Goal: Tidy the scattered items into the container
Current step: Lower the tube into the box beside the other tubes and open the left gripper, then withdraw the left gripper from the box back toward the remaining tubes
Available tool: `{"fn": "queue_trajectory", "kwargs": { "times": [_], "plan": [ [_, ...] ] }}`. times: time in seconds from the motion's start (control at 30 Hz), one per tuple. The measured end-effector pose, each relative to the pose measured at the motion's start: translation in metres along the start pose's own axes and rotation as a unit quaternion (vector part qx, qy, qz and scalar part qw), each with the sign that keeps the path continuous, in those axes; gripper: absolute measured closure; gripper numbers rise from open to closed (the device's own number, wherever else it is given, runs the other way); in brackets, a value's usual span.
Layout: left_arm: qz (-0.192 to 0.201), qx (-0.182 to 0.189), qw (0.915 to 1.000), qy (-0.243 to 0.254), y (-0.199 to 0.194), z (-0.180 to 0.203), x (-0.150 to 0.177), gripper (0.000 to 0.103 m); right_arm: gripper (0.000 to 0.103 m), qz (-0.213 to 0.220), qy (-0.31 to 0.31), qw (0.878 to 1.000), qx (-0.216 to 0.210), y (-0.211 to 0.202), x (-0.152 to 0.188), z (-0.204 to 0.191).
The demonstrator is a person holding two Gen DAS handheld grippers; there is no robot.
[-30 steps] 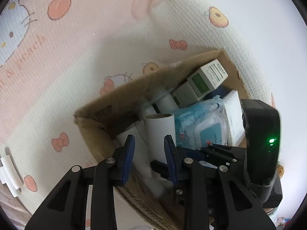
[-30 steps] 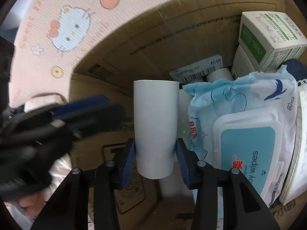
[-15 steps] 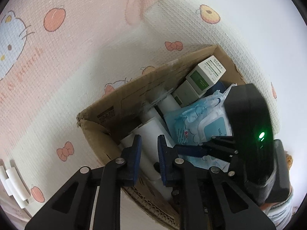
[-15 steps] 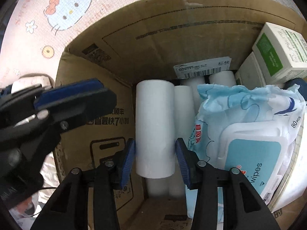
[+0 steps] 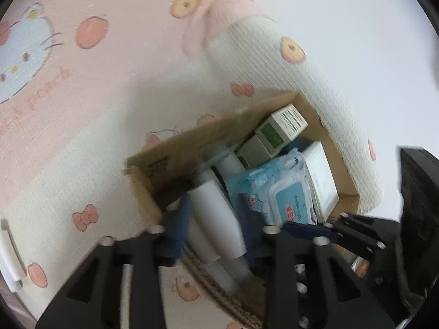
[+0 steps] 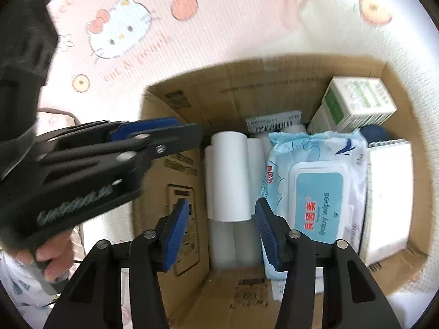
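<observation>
The cardboard box (image 6: 241, 87) stands open on the Hello Kitty mat. Inside lie white paper rolls (image 6: 229, 175), a pack of baby wipes (image 6: 315, 192), green and white cartons (image 6: 359, 104) and a white notebook (image 6: 389, 197). My right gripper (image 6: 222, 230) is open and empty above the box, just over the nearest roll, which lies free among the others. My left gripper (image 5: 214, 227) is open and hovers over the box's left wall (image 5: 142, 189), with the top roll (image 5: 216, 216) seen between its fingers; it shows as the black tool (image 6: 115, 153) in the right wrist view.
The pink and cream Hello Kitty mat (image 5: 82, 87) surrounds the box. A white object (image 5: 9, 257) lies at the mat's left edge. My right tool's black body (image 5: 417, 208) is at the right of the left wrist view. A hand (image 6: 52, 257) holds the left tool.
My right gripper has opened and let go of the white roll, which now lies in the box, and has drawn back upward. My left gripper went from nearly shut to open.
</observation>
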State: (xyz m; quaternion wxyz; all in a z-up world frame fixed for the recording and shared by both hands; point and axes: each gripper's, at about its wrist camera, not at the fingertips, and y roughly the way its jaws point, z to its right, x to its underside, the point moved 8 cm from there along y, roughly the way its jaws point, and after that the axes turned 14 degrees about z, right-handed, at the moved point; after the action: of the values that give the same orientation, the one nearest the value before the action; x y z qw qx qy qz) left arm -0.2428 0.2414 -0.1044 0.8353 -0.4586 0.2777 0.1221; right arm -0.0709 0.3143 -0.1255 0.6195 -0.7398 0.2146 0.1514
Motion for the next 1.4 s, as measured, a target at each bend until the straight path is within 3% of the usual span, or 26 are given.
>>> {"fn": "queue_trajectory", "kwargs": {
  "times": [0.1, 0.23, 0.33, 0.4, 0.5, 0.7, 0.83, 1.0, 1.13, 1.23, 1.4],
  "plan": [
    [0.013, 0.020, 0.9997, -0.011, -0.010, 0.001, 0.000, 0.056, 0.046, 0.037, -0.031, 0.999, 0.011, -0.021, 0.002, -0.013],
    [0.034, 0.041, 0.9986, -0.003, -0.027, 0.006, 0.004, 0.052, 0.046, 0.070, -0.069, 0.995, 0.033, -0.031, -0.003, -0.042],
    [0.067, 0.036, 0.9967, 0.027, -0.046, 0.009, 0.010, 0.050, 0.046, 0.101, -0.072, 0.991, 0.046, -0.030, -0.020, -0.065],
    [0.099, 0.026, 0.9939, 0.039, -0.062, 0.006, 0.012, 0.049, 0.046, 0.121, -0.077, 0.988, 0.049, -0.040, -0.012, -0.074],
    [0.128, 0.032, 0.9909, 0.027, -0.084, -0.006, 0.013, 0.048, 0.046, 0.136, -0.077, 0.987, 0.047, -0.039, -0.013, -0.083],
    [0.166, 0.030, 0.9844, -0.048, -0.128, -0.057, 0.021, 0.047, 0.045, 0.130, -0.083, 0.988, 0.010, -0.030, -0.005, -0.115],
    [0.185, 0.017, 0.9800, -0.072, -0.140, -0.089, 0.038, 0.047, 0.045, 0.141, -0.115, 0.983, -0.010, -0.020, 0.000, -0.148],
    [0.190, -0.012, 0.9774, -0.092, -0.141, -0.133, 0.073, 0.047, 0.045, 0.201, -0.165, 0.964, -0.057, -0.002, 0.002, -0.197],
    [0.193, -0.016, 0.9697, -0.149, -0.145, -0.172, 0.096, 0.047, 0.043, 0.227, -0.195, 0.951, -0.074, 0.016, 0.008, -0.224],
    [0.197, -0.016, 0.9620, -0.188, -0.153, -0.204, 0.112, 0.047, 0.041, 0.215, -0.200, 0.952, -0.088, 0.033, 0.015, -0.238],
    [0.198, -0.059, 0.9534, -0.220, -0.163, -0.250, 0.132, 0.051, 0.041, 0.186, -0.204, 0.957, -0.086, 0.067, 0.022, -0.249]
  ]
}}
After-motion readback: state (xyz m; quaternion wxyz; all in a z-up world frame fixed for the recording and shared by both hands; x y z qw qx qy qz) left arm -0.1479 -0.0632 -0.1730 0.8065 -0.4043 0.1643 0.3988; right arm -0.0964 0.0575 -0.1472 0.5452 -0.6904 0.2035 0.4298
